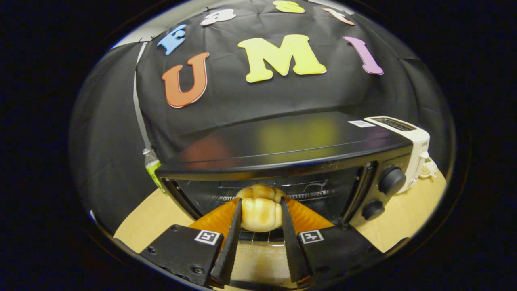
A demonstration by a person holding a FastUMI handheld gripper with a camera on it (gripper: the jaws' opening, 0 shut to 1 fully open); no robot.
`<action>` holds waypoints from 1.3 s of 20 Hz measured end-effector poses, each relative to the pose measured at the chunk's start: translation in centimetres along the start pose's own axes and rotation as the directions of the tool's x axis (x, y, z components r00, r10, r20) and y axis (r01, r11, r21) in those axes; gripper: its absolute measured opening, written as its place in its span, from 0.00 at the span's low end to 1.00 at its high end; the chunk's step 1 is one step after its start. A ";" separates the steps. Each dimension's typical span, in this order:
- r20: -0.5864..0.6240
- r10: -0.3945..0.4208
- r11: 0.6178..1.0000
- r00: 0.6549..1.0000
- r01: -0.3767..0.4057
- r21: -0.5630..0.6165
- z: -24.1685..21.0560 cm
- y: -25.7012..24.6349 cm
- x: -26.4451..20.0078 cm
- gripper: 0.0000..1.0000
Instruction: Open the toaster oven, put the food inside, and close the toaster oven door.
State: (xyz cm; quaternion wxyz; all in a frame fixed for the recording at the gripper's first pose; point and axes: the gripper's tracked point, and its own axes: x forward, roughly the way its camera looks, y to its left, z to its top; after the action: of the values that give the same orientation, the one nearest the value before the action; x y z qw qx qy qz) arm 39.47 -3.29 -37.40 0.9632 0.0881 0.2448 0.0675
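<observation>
Between the two black serrated fingers (242,226) sat a pale, golden-browned bread roll (260,210), and both fingers pressed against its sides, so the gripper (261,206) was pinching the roll at its tips. Orange wedge-shaped backing showed just outside each finger, and a black block with a small square marker sat at the base of each.

Just beyond the roll stood the black toaster oven (282,161). Its mouth was open, with the wire rack (258,238) reaching out below the roll and more wire visible deeper inside the dark cavity. The roll was held at the mouth of the oven, above the front of the rack; whether it touched the rack could not be told. Two round black knobs (391,180) sat one above the other on the oven's right-hand panel.

Beside the oven on the right stood a white slot toaster (408,141), close against it. At the oven's far left corner a clear bottle with a green label (152,167) stood near the cloth wall. All of it rested on a light wooden table (404,214).
</observation>
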 end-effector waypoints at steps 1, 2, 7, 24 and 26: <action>-0.013 -0.011 1.000 1.000 0.011 0.000 -0.2 -0.3 1.0 0.58; -0.029 -0.010 1.000 1.000 0.010 0.000 -0.5 -0.4 1.6 0.58; -0.028 -0.052 0.997 0.998 0.051 -0.056 -0.8 -0.7 3.1 0.60; 0.095 -0.003 0.989 0.995 0.017 -0.146 0.8 3.9 -14.5 1.00; 0.135 -0.007 0.987 0.991 0.028 -0.157 1.0 4.0 -18.1 1.00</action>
State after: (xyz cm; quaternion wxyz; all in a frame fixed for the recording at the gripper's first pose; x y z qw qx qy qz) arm 23.88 -2.65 -27.41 0.9819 0.0136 0.1744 0.0722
